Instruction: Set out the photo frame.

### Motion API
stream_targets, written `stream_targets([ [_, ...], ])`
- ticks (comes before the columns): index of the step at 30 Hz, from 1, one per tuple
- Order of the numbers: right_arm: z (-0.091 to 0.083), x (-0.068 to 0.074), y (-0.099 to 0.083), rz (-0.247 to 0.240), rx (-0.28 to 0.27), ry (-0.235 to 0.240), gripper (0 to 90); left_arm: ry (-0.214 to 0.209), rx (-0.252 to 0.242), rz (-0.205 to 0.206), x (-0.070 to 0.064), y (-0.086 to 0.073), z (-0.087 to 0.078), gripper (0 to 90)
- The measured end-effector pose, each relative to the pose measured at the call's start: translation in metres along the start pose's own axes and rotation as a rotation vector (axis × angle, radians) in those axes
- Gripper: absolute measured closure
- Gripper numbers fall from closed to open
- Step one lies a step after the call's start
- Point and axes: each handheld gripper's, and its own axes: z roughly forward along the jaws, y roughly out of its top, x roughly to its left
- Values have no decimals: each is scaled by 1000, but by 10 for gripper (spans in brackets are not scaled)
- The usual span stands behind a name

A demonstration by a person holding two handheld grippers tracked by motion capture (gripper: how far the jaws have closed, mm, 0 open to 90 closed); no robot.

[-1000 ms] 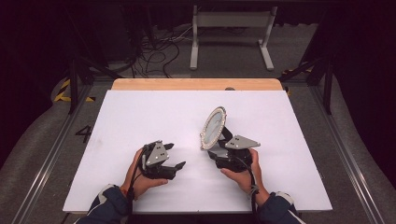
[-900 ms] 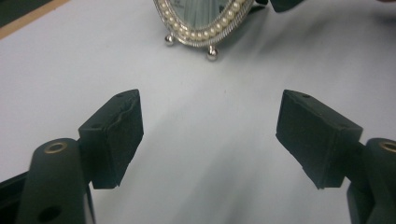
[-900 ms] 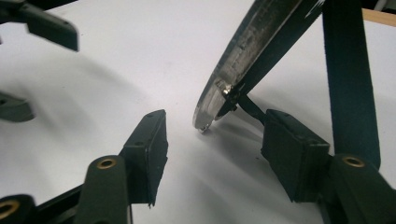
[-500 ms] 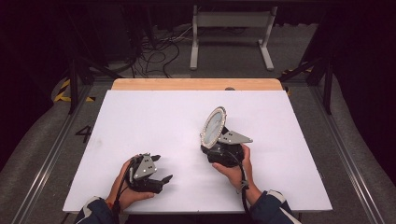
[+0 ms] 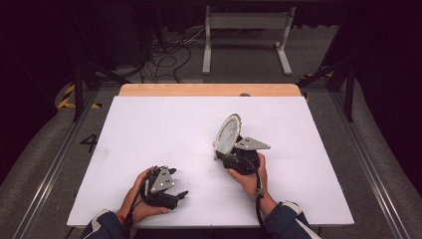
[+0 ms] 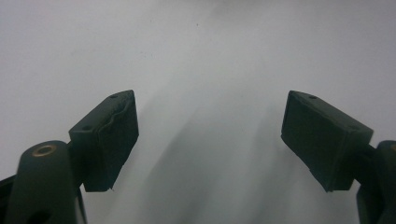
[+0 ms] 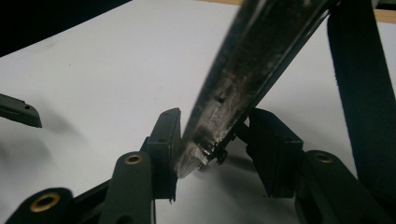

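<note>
White tabletop (image 5: 164, 124) under dark studio rigging: right gripper (image 5: 238, 158) fingers (image 7: 164, 140) pinch a round mirror (image 5: 227, 134) by its lower rim, tilted upright near centre. Left gripper (image 5: 166, 191) gapes wide, empty, by the near edge. So thin a grip could let it pivot and fall.

So the white table (image 5: 164, 124) has a bare wooden strip along its far edge. The right gripper (image 5: 230, 155) sits a bit right of the middle and has a round mirror (image 5: 227, 133) by its lower rim, standing up on edge and tilted, with the pale face turned to the left. The left gripper (image 5: 180, 195) is down by the near edge, well apart from the mirror, nothing in it. Cables (image 5: 171, 52) are tangled on the floor past the table.
</note>
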Motion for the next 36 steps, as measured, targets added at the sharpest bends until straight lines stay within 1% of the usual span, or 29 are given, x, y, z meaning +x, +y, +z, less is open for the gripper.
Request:
stream_targets([
  [2,-1,-1,0,9,3,9,558,5,6,-2,0,0,0,194],
  [4,-1,-1,0,4,9,9,564,7,-1,-3,1,0,-2,193],
  [7,-3,-1,-1,-2,16,9,572,10,-13,-17,2,0,-4,190],
  [10,-5,-3,-2,-1,19,27,582,11,-9,-12,2,0,-4,187],
  [12,-6,-3,-2,-8,23,26,590,11,-3,-7,2,0,-4,186],
  [14,-7,-4,-3,-21,23,30,594,7,0,-7,2,0,-5,186],
  [17,-9,-5,-3,-24,29,42,599,8,-1,-13,3,-1,-5,184],
  [26,-15,-6,-4,-26,46,42,628,16,-4,-8,6,-1,-8,180],
  [27,-16,-6,-4,-28,48,43,630,17,-2,-14,5,-1,-8,179],
  [36,-21,-4,-5,-32,55,29,652,16,-6,-12,5,-1,-9,177],
])
